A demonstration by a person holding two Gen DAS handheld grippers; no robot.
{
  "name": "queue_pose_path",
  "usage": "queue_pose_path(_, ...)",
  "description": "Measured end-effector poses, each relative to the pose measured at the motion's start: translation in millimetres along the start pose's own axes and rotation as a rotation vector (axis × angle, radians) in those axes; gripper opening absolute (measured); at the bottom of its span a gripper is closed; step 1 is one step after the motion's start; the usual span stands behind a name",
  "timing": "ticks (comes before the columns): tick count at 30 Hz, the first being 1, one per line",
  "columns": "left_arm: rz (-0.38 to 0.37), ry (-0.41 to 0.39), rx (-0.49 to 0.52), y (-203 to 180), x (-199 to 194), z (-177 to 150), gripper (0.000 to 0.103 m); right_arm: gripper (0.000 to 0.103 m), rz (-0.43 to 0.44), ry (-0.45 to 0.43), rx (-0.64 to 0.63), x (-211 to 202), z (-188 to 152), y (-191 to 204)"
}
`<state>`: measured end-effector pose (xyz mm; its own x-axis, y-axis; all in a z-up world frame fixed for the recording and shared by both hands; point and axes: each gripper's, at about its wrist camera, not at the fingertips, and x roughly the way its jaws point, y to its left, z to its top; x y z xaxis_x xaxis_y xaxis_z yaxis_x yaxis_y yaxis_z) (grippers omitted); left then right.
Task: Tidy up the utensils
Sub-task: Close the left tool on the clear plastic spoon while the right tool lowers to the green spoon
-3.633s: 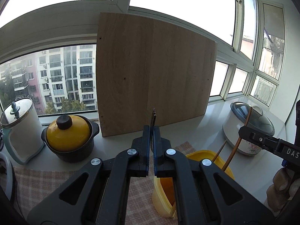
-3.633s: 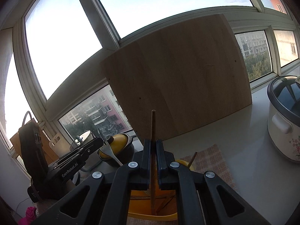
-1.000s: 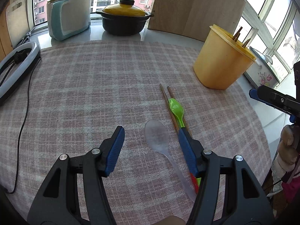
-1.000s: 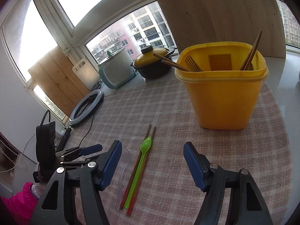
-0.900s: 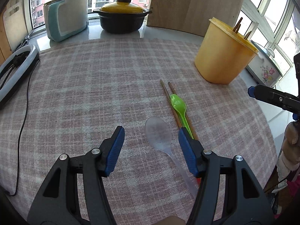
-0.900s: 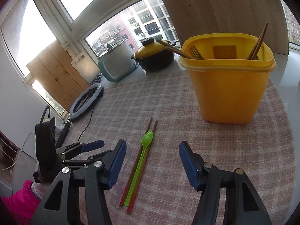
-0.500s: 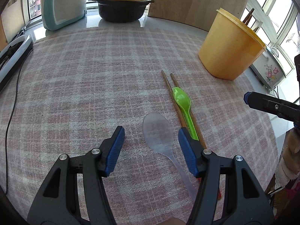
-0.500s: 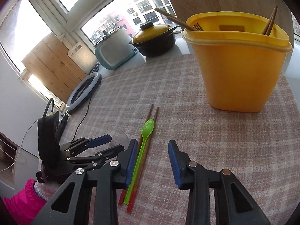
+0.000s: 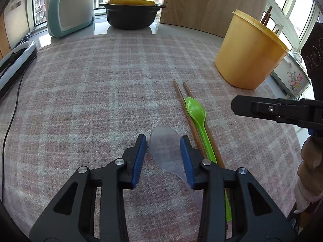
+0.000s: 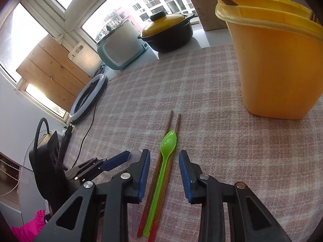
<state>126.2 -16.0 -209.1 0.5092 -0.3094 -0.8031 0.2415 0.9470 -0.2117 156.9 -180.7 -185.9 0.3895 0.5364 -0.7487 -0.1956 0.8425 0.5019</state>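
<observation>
Left wrist view, item one: your left gripper [image 9: 163, 142] sits low over the checked cloth [image 9: 97, 92], jaws just narrowed and straddling the bowl of the clear spoon [image 9: 165, 147]; the right pad looks to touch the bowl's edge, the left pad stands just apart, so nothing is clamped. Item two: the green spoon [image 9: 195, 111] lies between two chopsticks [image 9: 180, 94], just right of the clear one. Right wrist view: your right gripper [image 10: 164, 159] has also just drawn its jaws closer and brackets the green spoon's [image 10: 168, 141] neck and both sticks, pads apart from them. Yellow bin [image 10: 278, 60] stands near, ahead and right, sticks already in it. Room: bare cloth runs wide to the left and ahead; its edge falls close on the right, where your hand [image 9: 310, 161] holds the right gripper. Ring light [image 10: 88, 98] and its cable edge the far left. Writing: none readable.
</observation>
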Motion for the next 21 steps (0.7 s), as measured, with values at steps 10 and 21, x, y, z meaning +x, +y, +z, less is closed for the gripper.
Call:
queue_pose_path(10,-0.025,-0.038,-0.015,2,-3,-1,0.006,0.029,-0.054,0.053,0.012,32,7,0)
queue_pose_path(21,-0.018,-0.055,-0.037,7,-11,-4,0.004,0.031,-0.080,0.090,-0.001,51,12,3)
